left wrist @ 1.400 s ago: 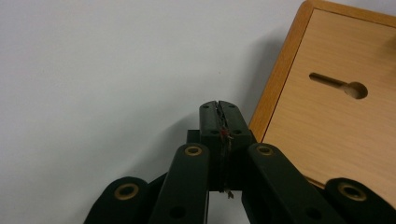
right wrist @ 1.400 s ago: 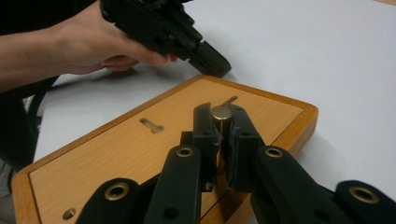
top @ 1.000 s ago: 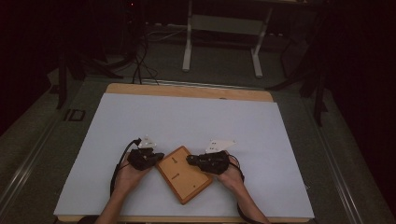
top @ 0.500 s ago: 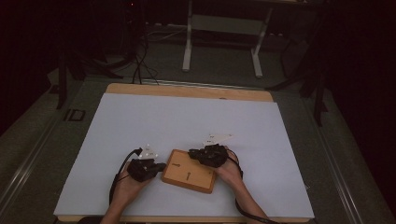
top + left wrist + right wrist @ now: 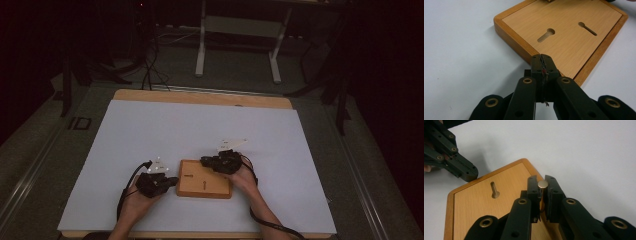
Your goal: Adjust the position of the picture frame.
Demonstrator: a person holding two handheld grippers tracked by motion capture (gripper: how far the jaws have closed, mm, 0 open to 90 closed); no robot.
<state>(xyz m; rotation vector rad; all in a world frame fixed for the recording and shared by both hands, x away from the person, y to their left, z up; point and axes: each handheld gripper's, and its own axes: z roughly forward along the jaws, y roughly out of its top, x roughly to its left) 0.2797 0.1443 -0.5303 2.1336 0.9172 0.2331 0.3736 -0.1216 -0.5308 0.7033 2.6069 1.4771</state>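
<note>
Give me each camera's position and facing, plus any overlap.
High view: above the table's near edge, looking forward and down; forearms, left hand-held gripper, right hand-held gripper.
Left gripper view: along shut jaws at the wooden board.
Right gripper view: along jaws clamping a metal peg.
Shared: the board, with its keyhole slots.

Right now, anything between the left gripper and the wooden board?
Nothing visible. The left gripper, jaws shut, sits at the wooden board by its near edge; bare white table lies beside it.
</note>
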